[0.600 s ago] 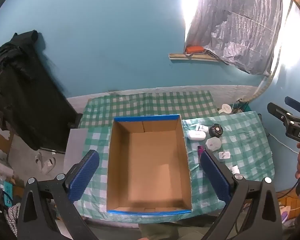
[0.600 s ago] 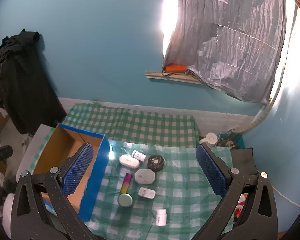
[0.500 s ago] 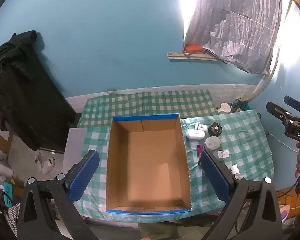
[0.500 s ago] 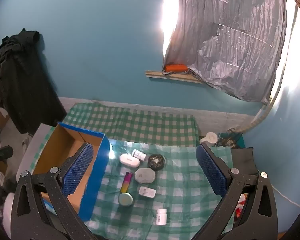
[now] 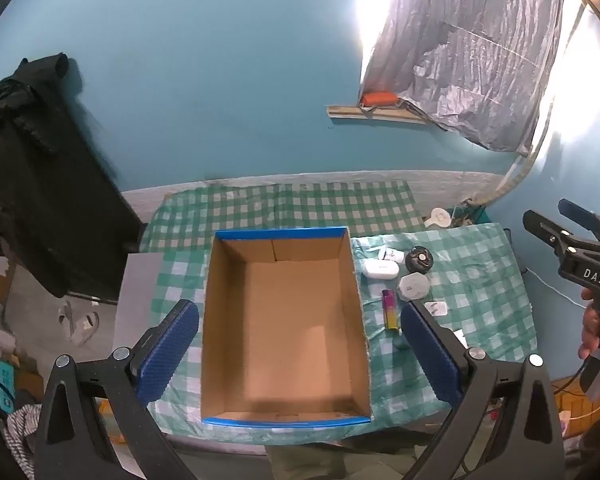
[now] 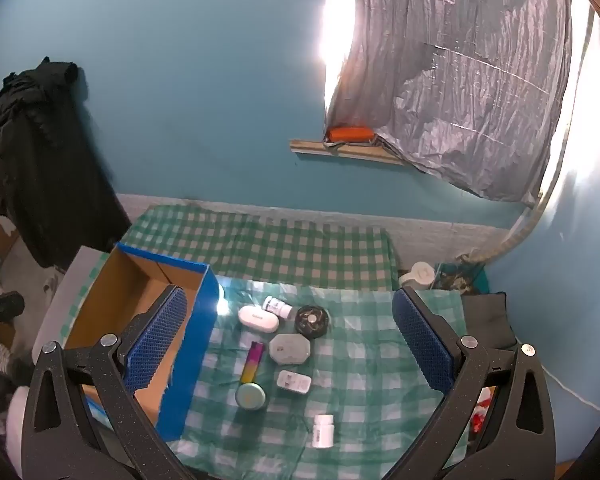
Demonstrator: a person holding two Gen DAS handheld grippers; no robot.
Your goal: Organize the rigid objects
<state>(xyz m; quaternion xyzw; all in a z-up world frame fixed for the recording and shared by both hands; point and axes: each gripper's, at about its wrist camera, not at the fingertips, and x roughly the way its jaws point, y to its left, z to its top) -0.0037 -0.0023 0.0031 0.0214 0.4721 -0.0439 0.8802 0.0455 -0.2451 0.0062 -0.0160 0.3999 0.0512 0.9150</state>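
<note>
Checkered cloth (image 6: 352, 400) below: left tongs (image 5: 300, 356) spread above the box (image 5: 284, 320) (empty), right tongs (image 6: 288, 344) spread over clutter.

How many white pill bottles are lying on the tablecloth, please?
2. One bottle lies on its side at the far end of the cluster, beside the white case; the other lies nearest the camera, apart. None shows in the box.
</note>
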